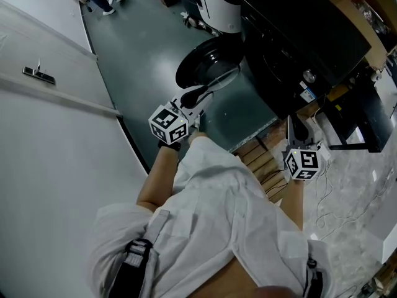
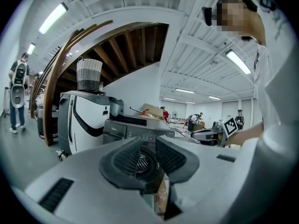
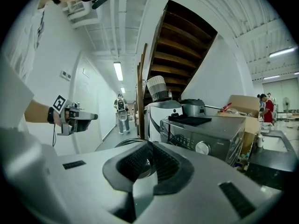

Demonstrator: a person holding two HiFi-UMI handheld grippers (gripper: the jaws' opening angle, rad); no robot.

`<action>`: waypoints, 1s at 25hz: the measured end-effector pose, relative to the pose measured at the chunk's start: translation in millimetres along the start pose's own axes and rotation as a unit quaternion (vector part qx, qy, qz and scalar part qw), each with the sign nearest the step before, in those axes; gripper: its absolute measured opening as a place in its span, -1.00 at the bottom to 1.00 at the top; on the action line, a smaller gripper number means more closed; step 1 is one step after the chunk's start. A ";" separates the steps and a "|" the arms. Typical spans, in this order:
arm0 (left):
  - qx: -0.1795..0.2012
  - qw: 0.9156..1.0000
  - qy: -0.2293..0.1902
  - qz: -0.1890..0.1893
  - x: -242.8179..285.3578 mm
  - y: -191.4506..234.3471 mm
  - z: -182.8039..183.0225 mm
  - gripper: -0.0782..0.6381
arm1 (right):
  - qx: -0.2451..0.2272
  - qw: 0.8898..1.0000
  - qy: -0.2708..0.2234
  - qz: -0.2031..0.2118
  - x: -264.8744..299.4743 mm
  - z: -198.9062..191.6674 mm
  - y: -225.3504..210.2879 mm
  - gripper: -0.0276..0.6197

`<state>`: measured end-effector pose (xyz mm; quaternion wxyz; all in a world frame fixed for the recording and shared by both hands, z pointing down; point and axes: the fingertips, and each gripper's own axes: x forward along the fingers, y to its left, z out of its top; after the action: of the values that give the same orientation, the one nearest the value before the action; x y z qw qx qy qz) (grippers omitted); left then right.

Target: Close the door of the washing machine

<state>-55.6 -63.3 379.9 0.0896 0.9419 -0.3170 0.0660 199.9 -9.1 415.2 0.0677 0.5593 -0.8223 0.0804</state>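
View from above of a person in a white shirt [image 1: 217, 228] holding a hand-held gripper in each hand over a grey-green floor [image 1: 142, 36]. The left hand-held gripper [image 1: 206, 94] points at the lower rim of a round, dark washing machine door [image 1: 208, 61], which is swung open; contact cannot be made out. The dark washing machine [image 1: 298, 42] sits at upper right on a wooden pallet [image 1: 260, 160]. The right hand-held gripper [image 1: 297, 124] points up near its lower corner. A white wall panel [image 1: 49, 154] fills the left.

Dark green floor [image 1: 142, 48] bears the black washing machine [image 1: 298, 42] — a white appliance [image 1: 217, 5] just beside it.
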 end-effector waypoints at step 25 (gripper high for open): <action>-0.015 0.996 0.083 0.032 13.8 229.6 -64.4 -0.25 | 0.000 0.996 0.079 0.027 172.5 -16.2 46.9 -0.59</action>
<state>-188.8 -237.6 474.4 0.1279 0.9210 -0.3395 0.1418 93.6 -145.6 463.1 0.1306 0.5287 -0.8291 0.1263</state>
